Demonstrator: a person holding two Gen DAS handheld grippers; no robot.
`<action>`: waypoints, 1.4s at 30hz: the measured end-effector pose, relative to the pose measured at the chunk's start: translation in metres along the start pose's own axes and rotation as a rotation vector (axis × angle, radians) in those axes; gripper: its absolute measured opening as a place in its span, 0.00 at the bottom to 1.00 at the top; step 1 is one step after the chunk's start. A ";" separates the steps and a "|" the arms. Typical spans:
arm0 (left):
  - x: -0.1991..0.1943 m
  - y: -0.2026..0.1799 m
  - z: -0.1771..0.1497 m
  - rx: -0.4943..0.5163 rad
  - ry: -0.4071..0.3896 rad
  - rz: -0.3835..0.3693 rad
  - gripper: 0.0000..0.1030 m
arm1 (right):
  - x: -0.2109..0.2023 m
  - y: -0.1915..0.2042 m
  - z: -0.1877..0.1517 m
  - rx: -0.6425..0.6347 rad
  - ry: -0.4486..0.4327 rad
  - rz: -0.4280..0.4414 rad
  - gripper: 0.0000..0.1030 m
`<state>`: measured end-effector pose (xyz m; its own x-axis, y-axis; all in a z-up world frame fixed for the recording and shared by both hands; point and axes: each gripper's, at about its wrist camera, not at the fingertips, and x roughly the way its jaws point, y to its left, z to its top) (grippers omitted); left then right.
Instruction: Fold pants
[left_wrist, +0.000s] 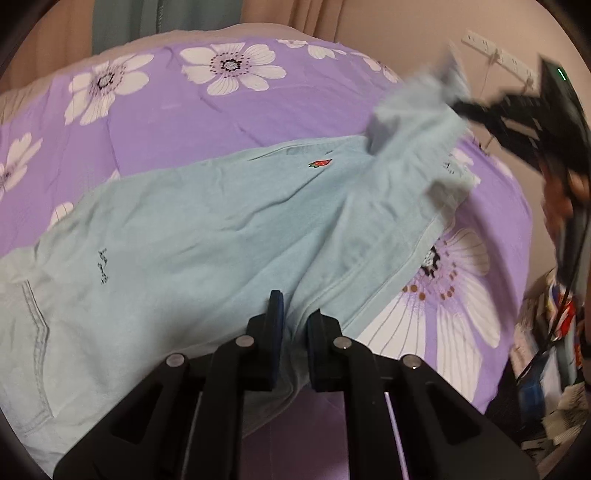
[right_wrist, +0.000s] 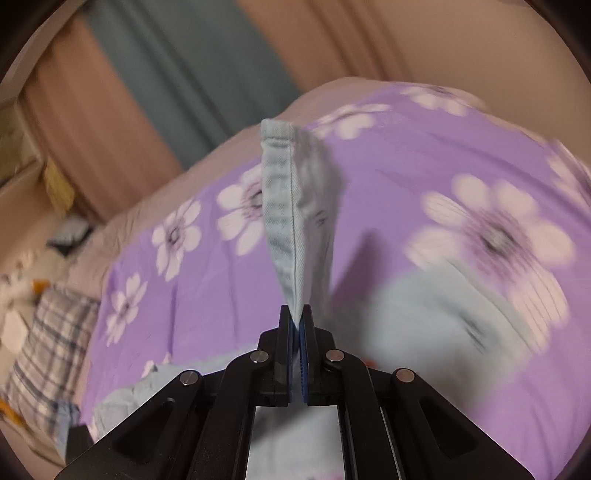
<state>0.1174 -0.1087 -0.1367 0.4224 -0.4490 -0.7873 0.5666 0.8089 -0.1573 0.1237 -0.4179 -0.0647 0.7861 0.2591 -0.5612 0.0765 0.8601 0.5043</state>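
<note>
Pale blue pants (left_wrist: 221, 229) spread across purple flowered bed cover (left_wrist: 155, 122). Right hand-held gripper (right_wrist: 298, 314) pinching lifted hem, blurred. Left hand-held gripper (left_wrist: 293, 314) slightly parted around fabric; grip impossible to confirm, waistband cut off.

A purple flowered bedspread (left_wrist: 229, 122) covers the bed; curtains (right_wrist: 177, 66) hang behind; a plaid pillow (right_wrist: 48, 350) lies beside it.

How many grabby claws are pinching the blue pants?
2. The left gripper grips the pants near their lower edge; the right gripper pinches a hem lifted above the purple bedspread.
</note>
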 end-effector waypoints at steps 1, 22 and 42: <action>0.002 0.000 0.000 0.009 0.007 0.009 0.11 | -0.005 -0.011 -0.010 0.023 -0.009 -0.002 0.04; 0.005 -0.010 -0.003 0.017 0.015 0.095 0.11 | 0.012 -0.113 0.017 0.373 0.002 -0.006 0.04; -0.034 -0.009 -0.025 -0.017 0.009 0.036 0.20 | -0.005 -0.164 0.002 0.390 -0.053 -0.203 0.34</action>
<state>0.0804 -0.0908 -0.1239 0.4364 -0.4160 -0.7978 0.5387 0.8310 -0.1387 0.1081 -0.5607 -0.1435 0.7605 0.0703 -0.6455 0.4507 0.6585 0.6027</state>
